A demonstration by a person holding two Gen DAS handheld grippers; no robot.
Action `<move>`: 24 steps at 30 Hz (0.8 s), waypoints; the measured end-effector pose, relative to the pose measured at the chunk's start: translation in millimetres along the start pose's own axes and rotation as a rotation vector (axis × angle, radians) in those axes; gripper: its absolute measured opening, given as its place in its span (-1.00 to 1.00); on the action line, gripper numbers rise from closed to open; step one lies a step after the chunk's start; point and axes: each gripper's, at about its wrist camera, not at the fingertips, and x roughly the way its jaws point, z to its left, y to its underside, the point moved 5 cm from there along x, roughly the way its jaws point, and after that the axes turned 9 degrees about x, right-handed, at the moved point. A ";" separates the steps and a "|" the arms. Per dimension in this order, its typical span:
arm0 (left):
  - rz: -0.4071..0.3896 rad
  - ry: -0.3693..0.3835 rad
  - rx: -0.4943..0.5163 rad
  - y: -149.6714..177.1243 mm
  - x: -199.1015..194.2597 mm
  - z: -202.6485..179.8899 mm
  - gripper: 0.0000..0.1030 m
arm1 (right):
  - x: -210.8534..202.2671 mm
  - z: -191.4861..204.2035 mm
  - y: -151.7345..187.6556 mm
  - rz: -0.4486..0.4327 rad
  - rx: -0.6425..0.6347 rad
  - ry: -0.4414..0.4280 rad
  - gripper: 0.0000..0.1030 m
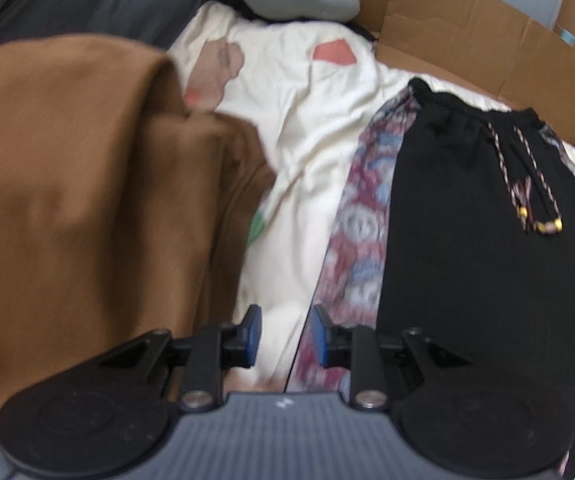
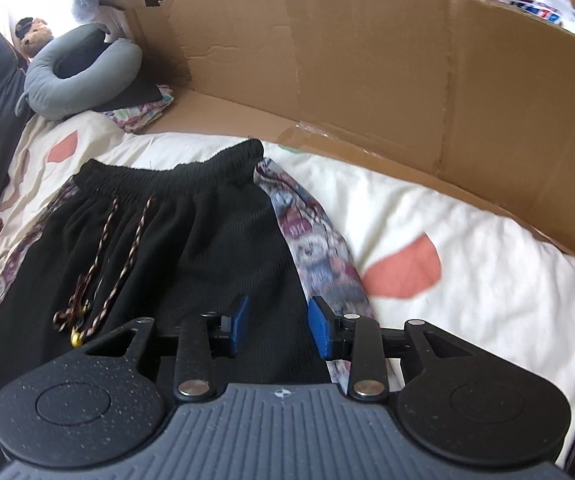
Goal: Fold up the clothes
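Black trousers with patterned side panels lie flat on the cream bedspread, waistband toward the cardboard wall; their legs run out of frame beneath your claws. Your left claw and right claw both hang spread, empty. Brown garment at left, blurred, its edges cut off.

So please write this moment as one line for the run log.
phase: before grasp | left gripper: open, empty | right gripper: open, empty | black trousers: flat on bed, unfolded | brown garment: beside
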 end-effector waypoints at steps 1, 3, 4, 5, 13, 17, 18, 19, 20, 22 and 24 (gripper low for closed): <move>0.008 -0.001 -0.004 6.8 -2.6 1.5 -0.44 | -5.2 -2.3 2.9 0.001 -0.004 0.004 -0.22; 0.025 -0.002 -0.011 20.3 -7.8 4.6 -0.44 | -16.0 -7.6 8.6 -0.002 0.003 0.011 -0.19; 0.033 -0.003 -0.015 27.0 -10.4 6.2 -0.44 | -21.4 -10.3 11.4 -0.003 0.011 0.012 -0.18; 0.042 -0.004 -0.018 33.8 -13.0 7.7 -0.44 | -26.6 -12.7 14.5 -0.005 0.016 0.013 -0.13; 0.115 -0.002 -0.035 85.9 -19.8 14.5 -0.46 | -60.4 -24.7 42.9 0.000 0.009 0.034 -0.05; 0.145 -0.017 -0.011 105.0 -20.5 15.3 -0.47 | -70.4 -26.4 61.3 0.026 0.000 0.038 -0.05; 0.150 -0.022 -0.009 108.7 -20.8 16.0 -0.48 | -72.7 -27.0 65.7 0.030 0.010 0.036 -0.05; 0.151 -0.020 -0.009 111.0 -20.9 16.3 -0.48 | -74.8 -27.7 70.1 0.034 0.021 0.034 -0.05; 0.153 -0.019 -0.009 113.2 -21.1 16.6 -0.48 | -76.6 -28.4 74.3 0.040 0.031 0.034 -0.05; 0.157 -0.016 -0.008 117.7 -21.3 17.3 -0.49 | -79.5 -29.1 83.0 0.057 0.026 0.035 -0.05; 0.160 -0.013 -0.008 122.2 -21.6 17.9 -0.51 | -83.6 -30.4 89.3 0.065 0.022 0.042 -0.05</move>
